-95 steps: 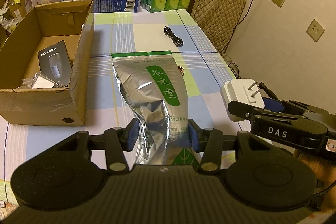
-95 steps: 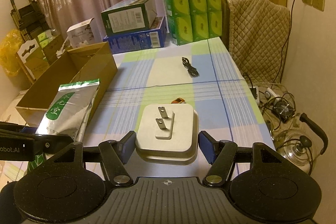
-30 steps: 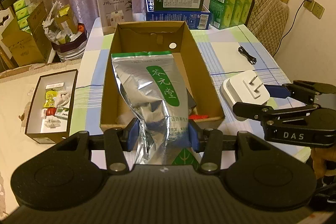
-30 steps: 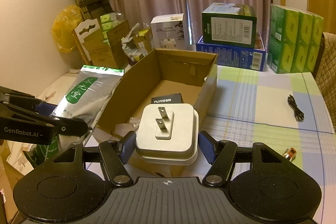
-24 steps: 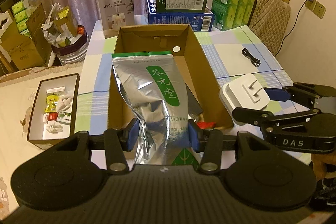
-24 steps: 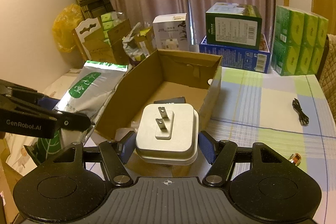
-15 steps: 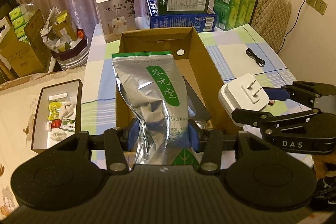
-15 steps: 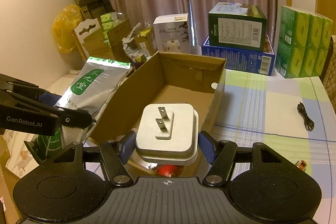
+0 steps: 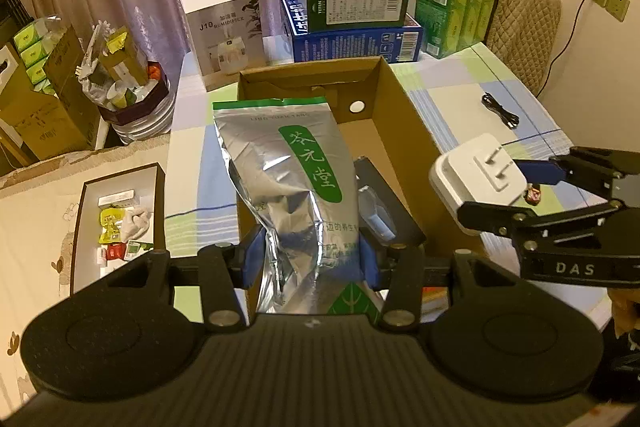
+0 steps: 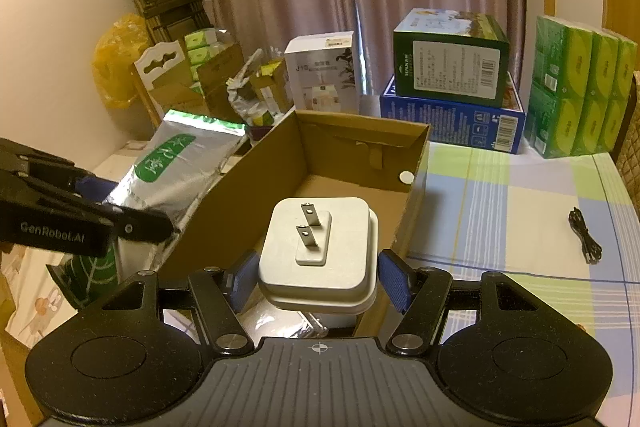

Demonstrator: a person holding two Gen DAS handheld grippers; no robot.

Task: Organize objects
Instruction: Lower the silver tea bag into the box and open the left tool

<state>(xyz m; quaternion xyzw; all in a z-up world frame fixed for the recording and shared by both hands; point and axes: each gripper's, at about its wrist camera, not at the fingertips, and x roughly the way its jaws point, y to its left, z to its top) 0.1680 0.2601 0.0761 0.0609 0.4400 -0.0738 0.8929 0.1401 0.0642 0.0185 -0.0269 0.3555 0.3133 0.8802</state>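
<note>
Left claw (image 9: 308,261) still clamped on foil pouch (image 9: 288,167), right claw (image 10: 318,281) still gripping charger (image 10: 320,251), both now above cardboard box (image 10: 356,143)

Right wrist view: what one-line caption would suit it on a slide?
Right claw holds a white plug adapter over an open cardboard box; left claw carries a silver tea pouch.

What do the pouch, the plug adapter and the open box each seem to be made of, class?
Pouch: probably metallised foil, shiny and creased, with bright glints.
Plug adapter: likely matt white plastic, smooth with rounded corners; prongs look like metal.
Open box: brown cardboard, dull, with folded flaps and raw edges.
</note>
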